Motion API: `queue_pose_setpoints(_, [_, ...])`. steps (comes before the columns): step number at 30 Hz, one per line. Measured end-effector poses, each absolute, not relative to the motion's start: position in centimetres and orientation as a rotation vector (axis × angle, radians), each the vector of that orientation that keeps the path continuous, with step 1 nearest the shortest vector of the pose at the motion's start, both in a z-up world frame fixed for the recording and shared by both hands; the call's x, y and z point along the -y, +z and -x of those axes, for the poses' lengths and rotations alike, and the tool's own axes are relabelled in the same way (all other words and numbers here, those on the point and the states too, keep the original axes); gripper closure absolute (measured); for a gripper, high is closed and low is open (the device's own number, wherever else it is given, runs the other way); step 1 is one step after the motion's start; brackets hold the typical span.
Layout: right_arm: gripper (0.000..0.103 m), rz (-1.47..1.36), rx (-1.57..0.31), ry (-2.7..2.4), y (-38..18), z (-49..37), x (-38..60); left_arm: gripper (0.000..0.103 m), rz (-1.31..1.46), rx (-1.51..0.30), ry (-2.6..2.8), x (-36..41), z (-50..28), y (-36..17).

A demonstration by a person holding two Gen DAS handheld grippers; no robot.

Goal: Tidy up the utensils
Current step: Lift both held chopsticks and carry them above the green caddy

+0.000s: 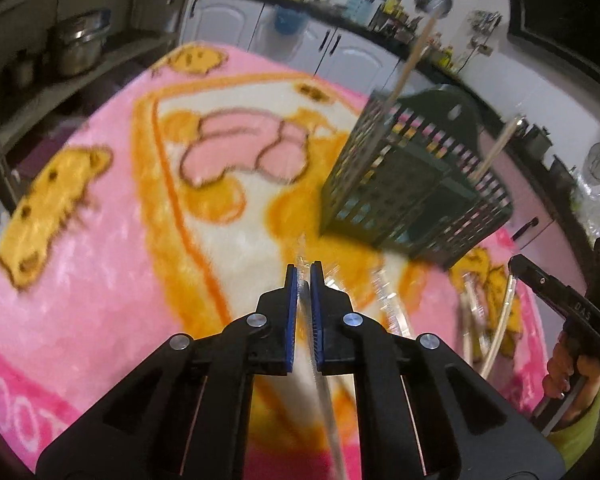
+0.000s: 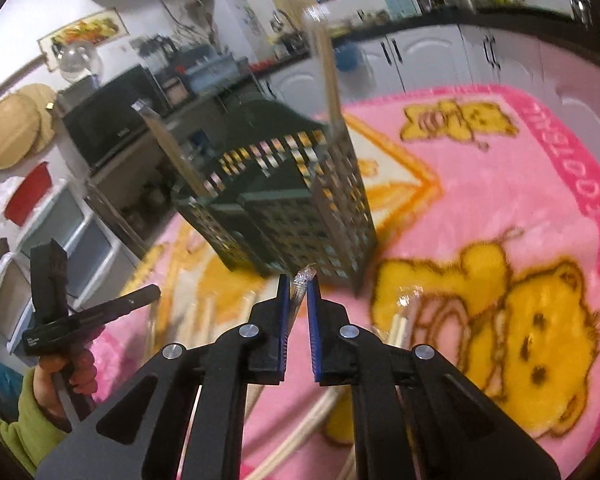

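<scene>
Left gripper (image 1: 304, 276) clamped on a clear-wrapped utensil (image 1: 323, 392) — right gripper (image 2: 298, 286) likewise, pinching another wrapped utensil (image 2: 302, 280) near green basket (image 2: 300, 216).

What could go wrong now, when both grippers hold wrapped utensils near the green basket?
1. The left gripper pinches only the thin clear wrapper end of its wrapped utensil, so it might slip out.
2. The right gripper grips its wrapped utensil the same way, with the same risk.
3. The green basket already holds two upright wooden utensils; inserting more could knock them or tip the basket on the soft pink blanket.
</scene>
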State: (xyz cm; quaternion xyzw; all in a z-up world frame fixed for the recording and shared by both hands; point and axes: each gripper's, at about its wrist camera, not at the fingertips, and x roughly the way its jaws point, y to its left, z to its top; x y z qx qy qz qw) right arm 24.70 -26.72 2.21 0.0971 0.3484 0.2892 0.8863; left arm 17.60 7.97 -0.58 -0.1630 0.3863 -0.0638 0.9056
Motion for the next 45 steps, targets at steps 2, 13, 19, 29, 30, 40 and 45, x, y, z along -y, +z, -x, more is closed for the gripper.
queue_pose_setpoints(2, [0.095, -0.185, -0.690, 0.587, 3.3, -24.4, 26.8, 0.100, 0.317, -0.764, -0.137, -7.4, -17.4, 0.8])
queue_pose_setpoints(13, [0.097, -0.119, -0.541, 0.555, 7.8, -22.1, 27.4, 0.100, 0.246, -0.622, -0.226, -3.7, -16.6, 7.2])
queue_pose_setpoints(19, [0.098, -0.100, -0.488, 0.562, 9.5, -20.5, 27.7, 0.100, 0.212, -0.566, -0.276, -1.4, -16.5, 9.8])
queue_pose_setpoints(29, [0.098, -0.083, -0.405, 0.538, 11.6, -18.6, 28.4, 0.100, 0.194, -0.502, -0.327, 0.5, -16.7, 12.4])
queue_pose_setpoints(30, [0.098, -0.084, -0.398, 0.536, 11.8, -18.5, 28.5, 0.100, 0.192, -0.498, -0.329, 0.5, -16.7, 12.6])
queue_pose_setpoints(40, [0.098, -0.089, -0.355, 0.513, 13.6, -17.9, 29.0, 0.100, 0.199, -0.450, -0.368, 1.3, -17.0, 14.9])
queue_pose_setpoints(45, [0.098, -0.102, -0.326, 0.491, 14.9, -17.9, 29.7, 0.100, 0.192, -0.428, -0.385, 2.2, -17.8, 16.1])
